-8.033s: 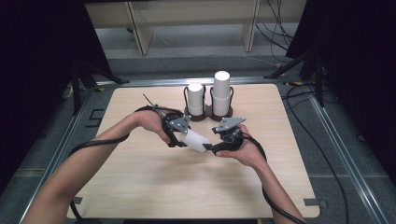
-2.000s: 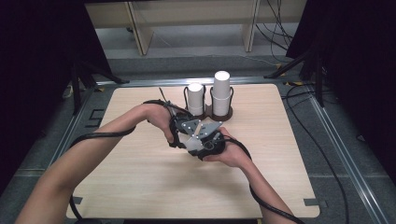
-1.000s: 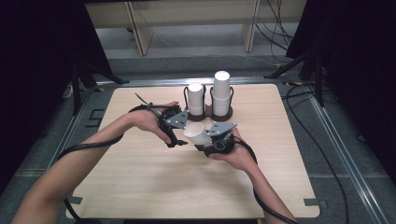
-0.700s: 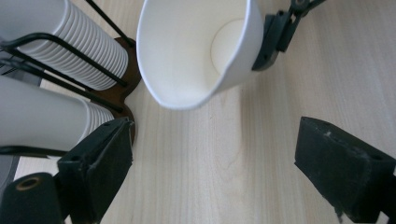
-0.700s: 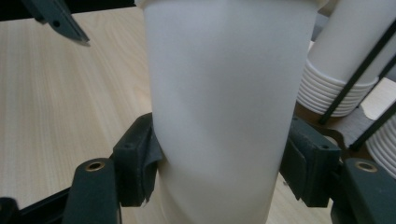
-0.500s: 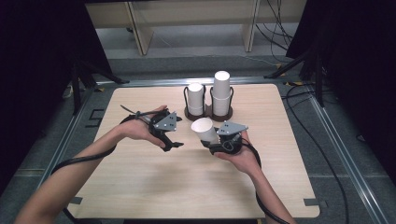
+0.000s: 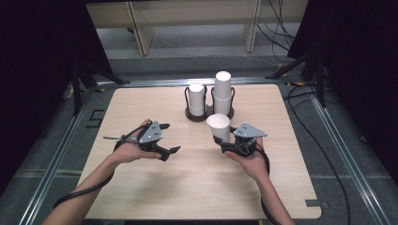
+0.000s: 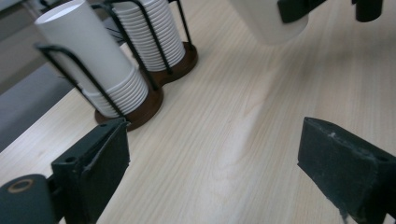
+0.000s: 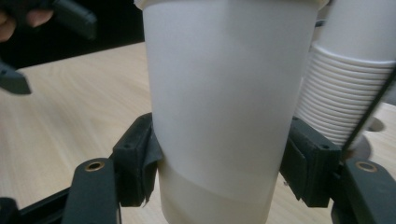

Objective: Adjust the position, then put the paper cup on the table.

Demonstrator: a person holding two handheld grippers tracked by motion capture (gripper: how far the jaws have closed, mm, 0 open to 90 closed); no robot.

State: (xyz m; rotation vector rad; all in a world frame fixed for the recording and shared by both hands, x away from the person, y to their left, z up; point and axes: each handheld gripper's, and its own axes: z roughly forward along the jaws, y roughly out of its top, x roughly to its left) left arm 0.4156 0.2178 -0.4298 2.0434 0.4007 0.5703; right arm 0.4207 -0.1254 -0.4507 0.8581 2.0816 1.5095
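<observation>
The right tool (image 7: 220, 139) grips a white paper cup (image 7: 218, 126), its two pads pressed against the cup's lower wall on either side, as the right gripper view shows (image 9: 223, 112). The cup stands upright with its mouth up, above the middle of the desk (image 7: 141, 197), just in front of the cup holder (image 7: 206, 114) near the far edge. That holder has two wire racks on a brown base, each with a stack of white cups (image 7: 196, 99); the right stack (image 7: 223, 92) is taller. The left tool (image 7: 170, 152) is toward the desk's left side, well apart from the cup. Its jaws have just been opening and stand wide with nothing between them, over bare wood.
</observation>
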